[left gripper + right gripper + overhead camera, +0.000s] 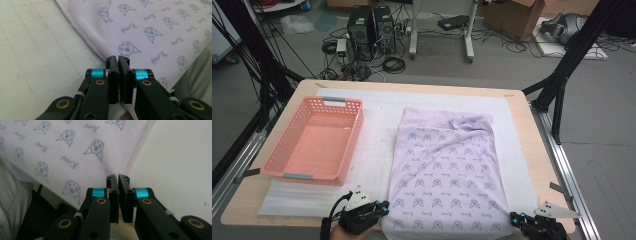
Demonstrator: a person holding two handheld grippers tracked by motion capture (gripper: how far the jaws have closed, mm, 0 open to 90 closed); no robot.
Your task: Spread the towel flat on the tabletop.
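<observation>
A lavender towel (447,170) printed with small faces lies flat on the white mat, its far end slightly rumpled. My left gripper (384,208) sits at the towel's near left corner. In the left gripper view its jaws stand shut, tips (118,59) right over the hem of the towel (150,27). My right gripper (513,217) is at the near right corner. Its shut jaws (118,176) meet the stitched edge of the towel (75,145). The cloth around both shows no pull or lift, and no fabric is visible between either pair of jaws.
A pink plastic basket (357,135) stands empty on the left of the mat. The white mat (377,165) covers most of the wooden table (532,165). The table's near edge runs just behind both grippers. Black frame posts stand at both sides.
</observation>
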